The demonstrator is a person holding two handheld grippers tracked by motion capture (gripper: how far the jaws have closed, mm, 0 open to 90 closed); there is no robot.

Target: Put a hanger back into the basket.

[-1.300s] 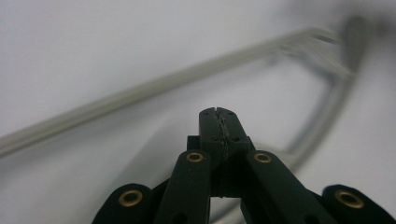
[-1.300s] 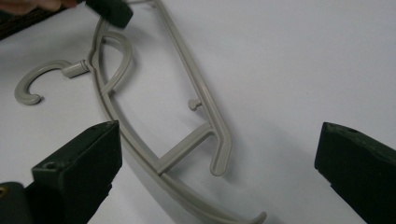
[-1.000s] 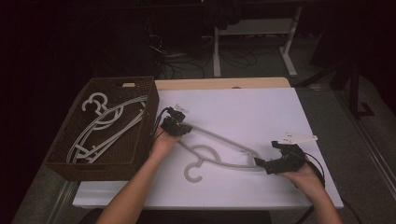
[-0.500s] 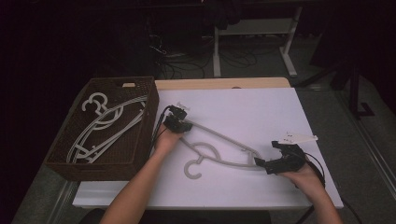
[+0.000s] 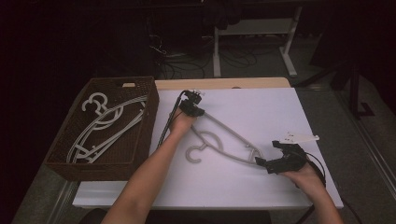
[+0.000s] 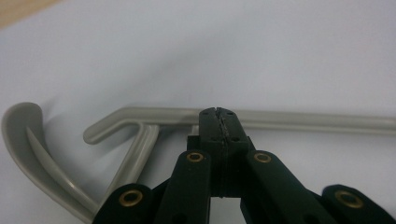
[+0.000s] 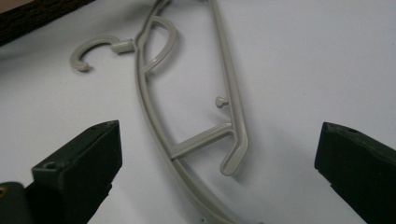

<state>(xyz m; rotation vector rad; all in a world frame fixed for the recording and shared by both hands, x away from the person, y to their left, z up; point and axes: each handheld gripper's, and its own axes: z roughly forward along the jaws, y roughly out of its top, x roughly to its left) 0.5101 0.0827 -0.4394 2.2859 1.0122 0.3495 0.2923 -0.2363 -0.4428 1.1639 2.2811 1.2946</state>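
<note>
High view: left hand-held gripper (image 5: pixel 196 109) clenched on hanger (image 5: pixel 224 141) end; right hand-held gripper (image 5: pixel 275 161) released, beside other end.

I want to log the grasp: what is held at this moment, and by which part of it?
The left gripper is shut on the grey hanger, pinching its straight bar near one end. The right gripper is open near the other end, holding nothing.

Three hangers (image 5: pixel 224 140), one basket (image 5: pixel 140 140)

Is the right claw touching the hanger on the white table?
Apart. The right gripper view shows the right claw wide open, white table surface visible between each jaw and the hanger.
</note>
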